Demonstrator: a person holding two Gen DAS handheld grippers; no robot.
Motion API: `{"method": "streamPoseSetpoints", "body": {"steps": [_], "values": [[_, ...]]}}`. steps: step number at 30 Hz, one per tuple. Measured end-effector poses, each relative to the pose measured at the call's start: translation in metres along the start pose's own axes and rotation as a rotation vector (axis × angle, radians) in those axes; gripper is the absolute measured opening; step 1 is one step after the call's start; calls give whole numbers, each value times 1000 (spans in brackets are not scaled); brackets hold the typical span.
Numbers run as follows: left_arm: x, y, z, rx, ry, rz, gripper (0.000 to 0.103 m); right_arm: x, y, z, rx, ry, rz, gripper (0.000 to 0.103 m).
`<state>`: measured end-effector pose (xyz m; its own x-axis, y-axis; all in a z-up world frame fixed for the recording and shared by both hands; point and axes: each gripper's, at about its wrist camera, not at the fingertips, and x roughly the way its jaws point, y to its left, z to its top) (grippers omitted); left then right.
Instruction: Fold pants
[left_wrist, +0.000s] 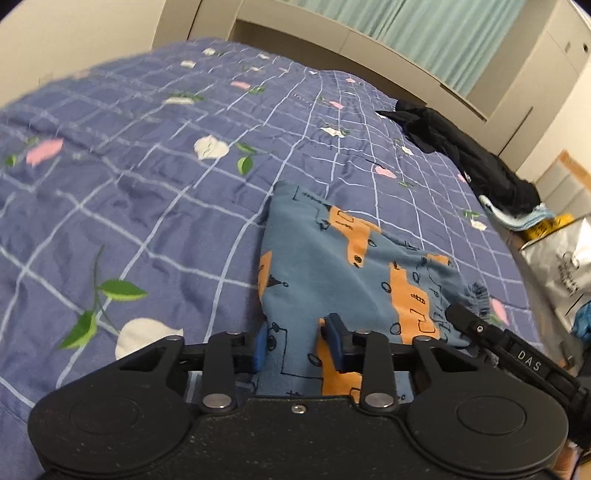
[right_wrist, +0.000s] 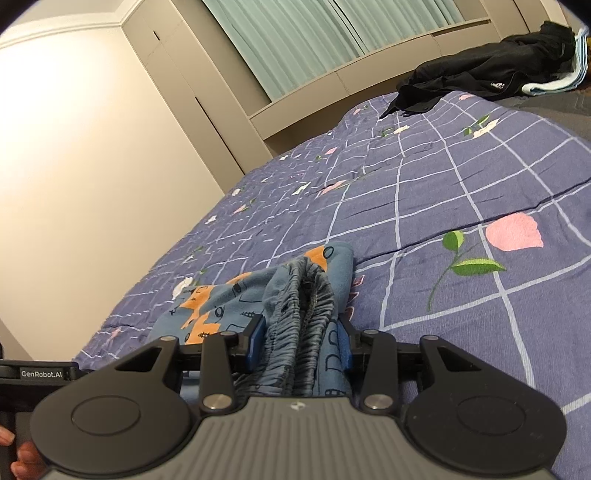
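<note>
Both grippers, left gripper (left_wrist: 297, 345) and right gripper (right_wrist: 301, 341), clamp the pants (left_wrist: 354, 266) near the bedspread (left_wrist: 129, 184) edge

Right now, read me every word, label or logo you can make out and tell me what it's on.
"DAS": on the black right gripper body, in the left wrist view.
"GenRobot.AI": on a black bar at the right view's left edge.
White logo on the black crumpled garment: too small to read.
Dark print on the silver bag: blurred.
</note>
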<state>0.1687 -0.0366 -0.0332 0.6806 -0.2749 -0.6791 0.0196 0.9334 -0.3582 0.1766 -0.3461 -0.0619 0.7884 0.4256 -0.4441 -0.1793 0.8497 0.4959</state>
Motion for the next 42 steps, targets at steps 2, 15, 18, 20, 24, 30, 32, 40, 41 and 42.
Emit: {"method": "streamPoseSetpoints", "body": {"steps": [2,15,18,20,24,30,32,40,41,42], "values": [[-2,-4,1,23,-8,9,21,-1,8,0,-26,-1,-26,38],[-24,-36,30,166,-101,-39,13,-30,63,11,-200,-109,-115,23],[-23,-52,33,183,-121,-76,13,-43,66,19,-233,-153,-154,22],[-18,-65,33,195,-123,-105,13,-53,65,23,-240,-184,-183,22],[-3,-94,28,245,-106,-160,13,-73,54,25,-233,-218,-281,23],[24,-123,9,320,-59,-194,13,-91,23,10,-175,-213,-414,23],[28,-127,2,331,-54,-184,13,-92,12,6,-147,-200,-428,23],[32,-125,0,320,-40,-162,14,-87,-2,4,-116,-175,-439,24],[31,-125,0,321,-40,-161,14,-86,-2,5,-115,-173,-442,25],[31,-125,0,322,-39,-159,15,-86,-3,4,-113,-171,-445,25]]}}
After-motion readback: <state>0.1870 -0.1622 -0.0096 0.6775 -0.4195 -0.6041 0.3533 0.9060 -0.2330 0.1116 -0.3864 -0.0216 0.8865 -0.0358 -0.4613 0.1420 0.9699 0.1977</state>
